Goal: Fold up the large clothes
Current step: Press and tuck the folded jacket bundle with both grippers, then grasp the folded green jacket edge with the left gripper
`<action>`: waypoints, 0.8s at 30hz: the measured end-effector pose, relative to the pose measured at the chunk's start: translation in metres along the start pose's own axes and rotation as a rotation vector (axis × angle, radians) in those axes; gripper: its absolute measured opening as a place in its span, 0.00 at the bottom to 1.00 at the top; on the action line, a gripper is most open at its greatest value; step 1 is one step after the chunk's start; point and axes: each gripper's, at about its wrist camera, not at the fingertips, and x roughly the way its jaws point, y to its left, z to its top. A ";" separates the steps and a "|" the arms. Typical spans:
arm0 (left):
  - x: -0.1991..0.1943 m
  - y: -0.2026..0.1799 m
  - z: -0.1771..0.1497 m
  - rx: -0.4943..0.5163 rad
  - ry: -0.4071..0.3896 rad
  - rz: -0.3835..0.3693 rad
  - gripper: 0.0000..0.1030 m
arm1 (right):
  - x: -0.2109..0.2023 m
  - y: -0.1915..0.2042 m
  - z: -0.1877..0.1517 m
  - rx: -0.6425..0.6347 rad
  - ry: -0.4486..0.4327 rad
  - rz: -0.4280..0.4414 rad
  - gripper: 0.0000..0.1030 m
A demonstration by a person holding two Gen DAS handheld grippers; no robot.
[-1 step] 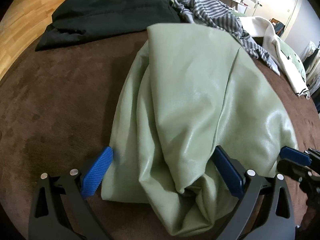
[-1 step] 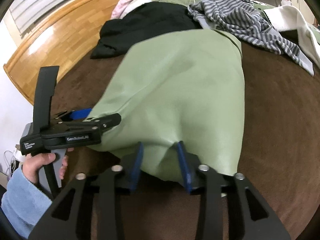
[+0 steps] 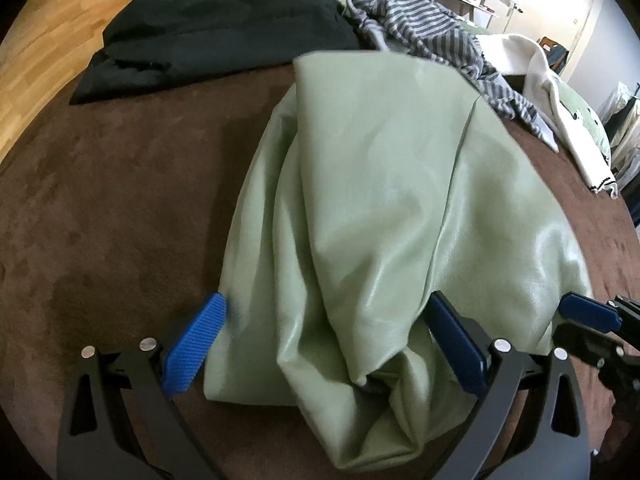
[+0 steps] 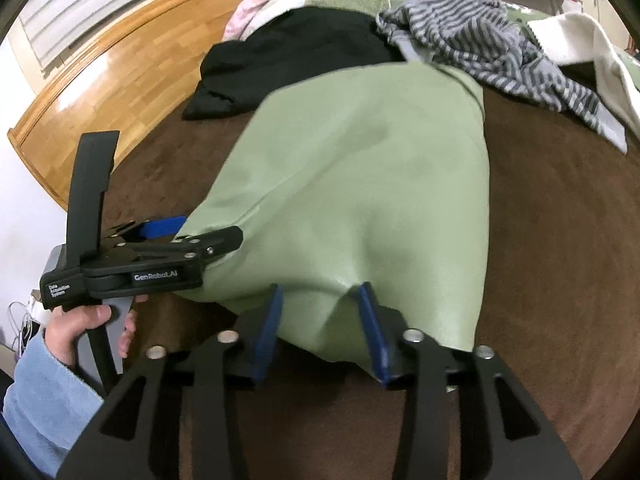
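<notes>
Nothing in the scene is seen to have shifted against the earlier frames; only the right gripper (image 4: 320,320) is changed, its jaws having just been opening. They stand partly apart, with the near hem of the pale green garment (image 4: 360,184) humped between the blue pads (image 4: 267,332) but no longer pinched. The left gripper (image 3: 326,344) is spread wide, a bunched fold of the same hem lying loose between its jaws, nothing gripped. It is carried by a hand (image 4: 76,320) in a light blue sleeve (image 4: 36,392).

The green garment is laid lengthwise on the brown bedcover (image 3: 120,200), narrowed and apparently doubled over, its far end close to a black garment (image 3: 224,28) and a grey striped garment (image 3: 432,36); a cream garment (image 3: 560,108) lies further right.

A fold is judged to have just been laid down and let go. For the next move, the crumpled near corner should be smoothed, then a fresh hold taken on both near corners so the garment can be folded across its length, away from the neighbouring clothes.
</notes>
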 end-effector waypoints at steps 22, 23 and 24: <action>0.024 0.050 0.052 -0.022 0.123 -0.089 0.94 | 0.003 -0.077 0.035 0.130 -0.049 0.016 0.77; 0.029 0.051 0.053 -0.026 0.130 -0.099 0.94 | 0.008 -0.081 0.034 0.139 -0.043 0.024 0.77; 0.033 0.052 0.053 -0.024 0.139 -0.110 0.94 | 0.012 -0.084 0.033 0.147 -0.039 0.037 0.80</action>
